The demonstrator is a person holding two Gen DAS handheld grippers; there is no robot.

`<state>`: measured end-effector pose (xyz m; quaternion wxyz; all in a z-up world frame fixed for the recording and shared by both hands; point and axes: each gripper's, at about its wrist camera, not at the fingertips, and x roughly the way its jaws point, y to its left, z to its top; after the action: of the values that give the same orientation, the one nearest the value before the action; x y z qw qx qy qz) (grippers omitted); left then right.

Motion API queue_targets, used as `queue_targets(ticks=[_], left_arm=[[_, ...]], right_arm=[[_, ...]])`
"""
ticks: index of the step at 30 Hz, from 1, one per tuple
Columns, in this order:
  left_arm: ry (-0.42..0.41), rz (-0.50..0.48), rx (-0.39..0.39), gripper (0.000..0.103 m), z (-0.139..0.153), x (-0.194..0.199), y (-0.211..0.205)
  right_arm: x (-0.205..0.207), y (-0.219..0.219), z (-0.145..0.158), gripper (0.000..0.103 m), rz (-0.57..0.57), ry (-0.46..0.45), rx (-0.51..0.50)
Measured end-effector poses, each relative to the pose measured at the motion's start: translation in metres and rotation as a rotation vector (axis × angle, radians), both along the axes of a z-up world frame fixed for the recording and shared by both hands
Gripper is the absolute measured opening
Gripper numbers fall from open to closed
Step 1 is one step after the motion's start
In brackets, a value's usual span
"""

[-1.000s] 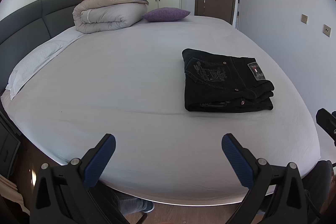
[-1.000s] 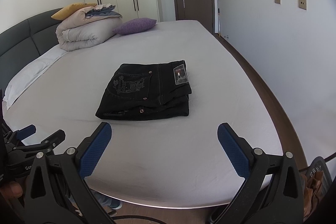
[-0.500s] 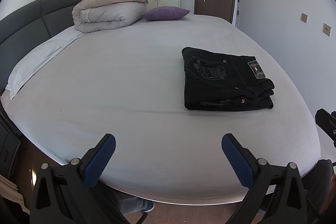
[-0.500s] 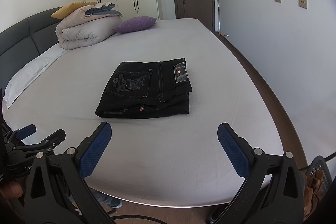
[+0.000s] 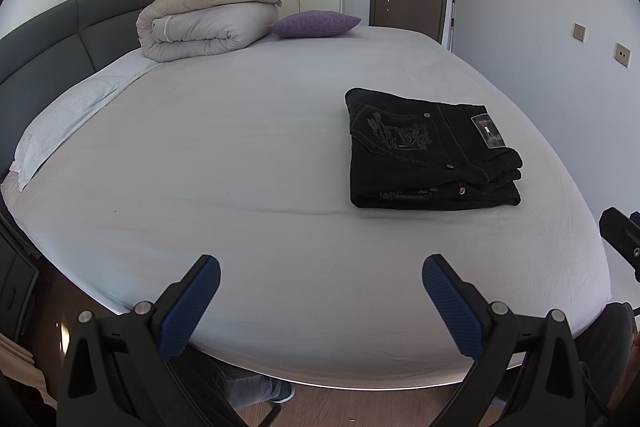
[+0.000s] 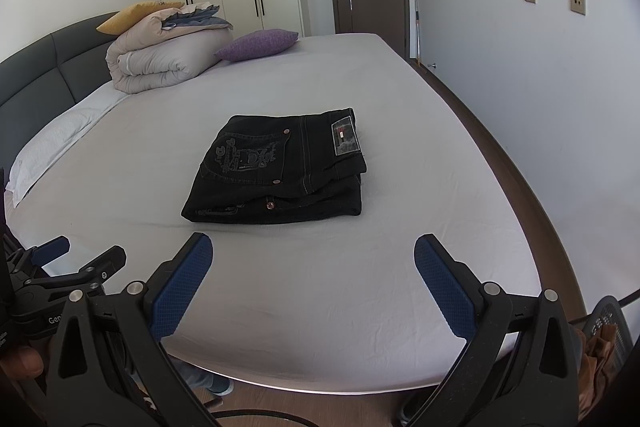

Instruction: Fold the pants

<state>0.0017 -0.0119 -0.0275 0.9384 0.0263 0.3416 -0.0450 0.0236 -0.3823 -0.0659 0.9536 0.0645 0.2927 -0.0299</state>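
The pants [image 6: 276,171] lie in a squared, stacked bundle on the bed [image 6: 360,307], toward its near right side. Your left gripper [image 5: 320,281] and right gripper [image 6: 314,261] hang wide and empty, well short of them. Folding looks finished; next, just check the edges.

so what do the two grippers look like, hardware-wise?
Both match: the left gripper and right gripper have black triangular plastic arms with silver screws. Their jaws carry blue cross-hatched pads. White lettering, only partly readable, marks the left one's body in the right wrist view.
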Motion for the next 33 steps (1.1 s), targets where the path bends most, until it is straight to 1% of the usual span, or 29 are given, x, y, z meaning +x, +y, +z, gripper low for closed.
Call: queue_targets(ticks=[7,33], left_arm=[[0.002,-0.002,0.0,0.103,-0.0019,0.0001,0.0008],[0.009,-0.008,0.0,0.103,-0.0037,0.0009,0.0055]], right_arm=[[-0.0006,-0.0006,-0.0033,0.103,0.003,0.002,-0.001],[0.0027,-0.0063,0.0005,0.103,0.012,0.009,0.002]])
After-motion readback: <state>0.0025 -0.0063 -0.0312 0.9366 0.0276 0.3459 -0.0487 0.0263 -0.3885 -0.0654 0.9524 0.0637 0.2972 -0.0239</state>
